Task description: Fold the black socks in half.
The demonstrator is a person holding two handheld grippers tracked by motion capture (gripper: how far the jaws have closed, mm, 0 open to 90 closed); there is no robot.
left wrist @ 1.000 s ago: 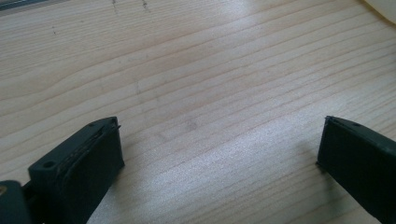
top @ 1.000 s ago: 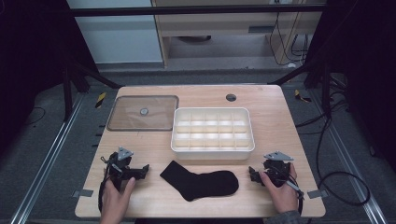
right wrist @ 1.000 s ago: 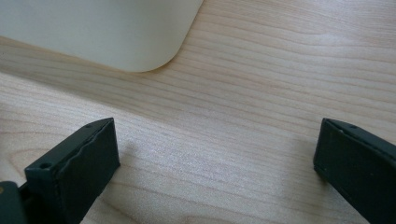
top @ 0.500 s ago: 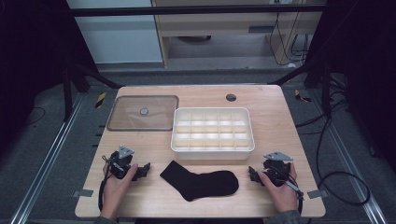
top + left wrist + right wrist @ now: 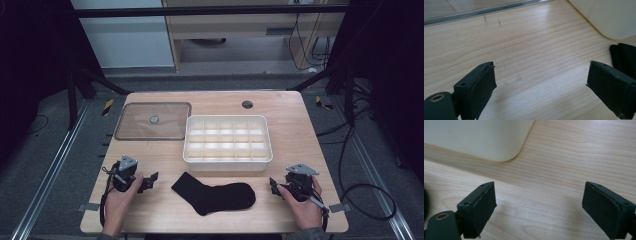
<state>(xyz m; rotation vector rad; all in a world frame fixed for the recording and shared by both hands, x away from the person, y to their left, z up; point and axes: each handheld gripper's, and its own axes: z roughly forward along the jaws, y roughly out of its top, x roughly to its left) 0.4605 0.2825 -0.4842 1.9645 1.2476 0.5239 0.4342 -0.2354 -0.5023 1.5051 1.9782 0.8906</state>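
1. Sock (image 5: 214,196): the black sock lies flat on the tabletop (image 5: 300,125) at its near edge, at six o'clock from the white divided box (image 5: 228,143), between my two tools and touched by neither.
2. Left tool (image 5: 151,178): at nine o'clock from the sock, just beside its cuff. Its jaws have just been closing a little, yet they stand wide with only bare wood between them. In the left gripper view the cuff shows past my right-hand jaw.
3. Right tool (image 5: 272,184): at three o'clock from the sock's toe, near it. Released too; the jaws have just eased inward, nothing between them.
4. The box sits just beyond the sock, every compartment empty as far as I can see.
5. The clear lid (image 5: 153,120) lies at ten o'clock, off the box.
6. My judgement: nothing is done yet. Gripping the sock, folding or rolling it, and boxing it all remain.
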